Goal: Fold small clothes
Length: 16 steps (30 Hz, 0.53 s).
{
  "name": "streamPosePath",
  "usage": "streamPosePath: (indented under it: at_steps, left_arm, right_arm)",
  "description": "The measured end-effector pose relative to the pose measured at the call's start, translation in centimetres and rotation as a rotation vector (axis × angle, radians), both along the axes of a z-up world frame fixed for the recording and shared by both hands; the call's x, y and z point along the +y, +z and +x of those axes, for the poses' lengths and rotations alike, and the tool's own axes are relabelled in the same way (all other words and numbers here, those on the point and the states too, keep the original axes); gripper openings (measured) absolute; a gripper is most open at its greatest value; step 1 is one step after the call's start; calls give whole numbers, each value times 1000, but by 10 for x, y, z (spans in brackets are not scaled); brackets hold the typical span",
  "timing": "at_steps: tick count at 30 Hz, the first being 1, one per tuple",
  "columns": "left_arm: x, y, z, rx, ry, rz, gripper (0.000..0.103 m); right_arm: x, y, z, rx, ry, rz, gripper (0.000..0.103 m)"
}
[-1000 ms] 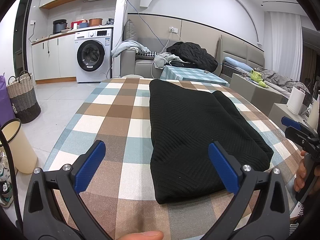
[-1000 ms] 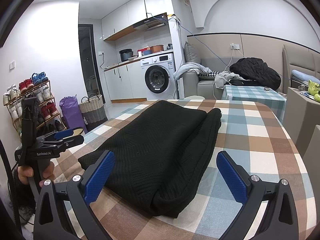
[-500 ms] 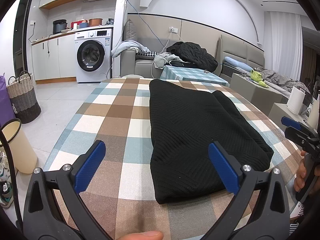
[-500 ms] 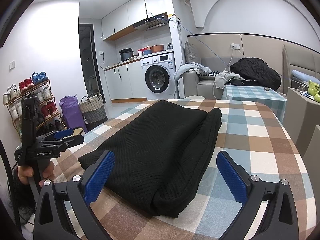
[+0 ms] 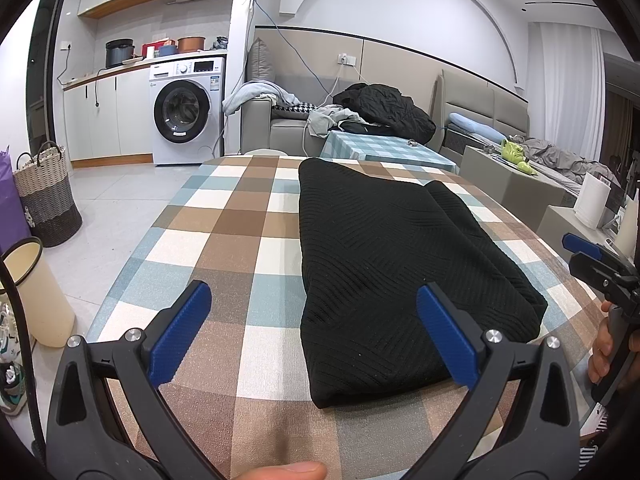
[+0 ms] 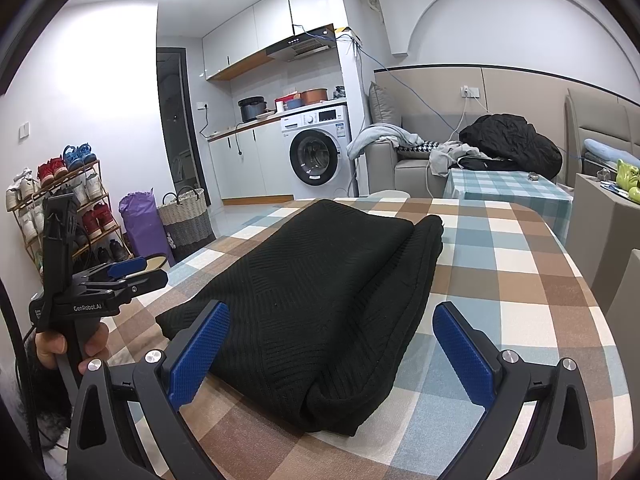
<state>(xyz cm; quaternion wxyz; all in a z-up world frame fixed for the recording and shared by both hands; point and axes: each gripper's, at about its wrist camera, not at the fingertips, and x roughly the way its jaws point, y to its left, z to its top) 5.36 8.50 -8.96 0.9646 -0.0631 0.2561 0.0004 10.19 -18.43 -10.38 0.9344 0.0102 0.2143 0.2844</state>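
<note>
A black knitted garment (image 5: 384, 256) lies folded into a long strip on the checked tablecloth (image 5: 224, 232); the right wrist view shows the same black knitted garment (image 6: 320, 300) from its other near corner. My left gripper (image 5: 316, 324) hovers open over the garment's near left end, nothing between its blue pads. My right gripper (image 6: 332, 344) is open too, above the garment's near right end. Each gripper appears in the other's view, held by a hand: the right gripper (image 5: 592, 256) at the table's right edge, the left gripper (image 6: 120, 276) at its left edge.
The table's near edge runs just under both grippers. A cream bin (image 5: 32, 292) and a woven basket (image 5: 48, 196) stand on the floor to the left. A washing machine (image 5: 184, 112), sofa with clothes (image 5: 384, 112) and a small checked table (image 5: 384, 148) lie beyond.
</note>
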Motion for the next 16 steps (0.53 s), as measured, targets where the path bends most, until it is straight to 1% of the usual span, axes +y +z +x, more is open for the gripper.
streamPosePath:
  at_steps: [16]
  left_arm:
    - [0, 1, 0, -6, -2, 1, 102]
  right_arm:
    - [0, 0, 0, -1, -1, -3, 103]
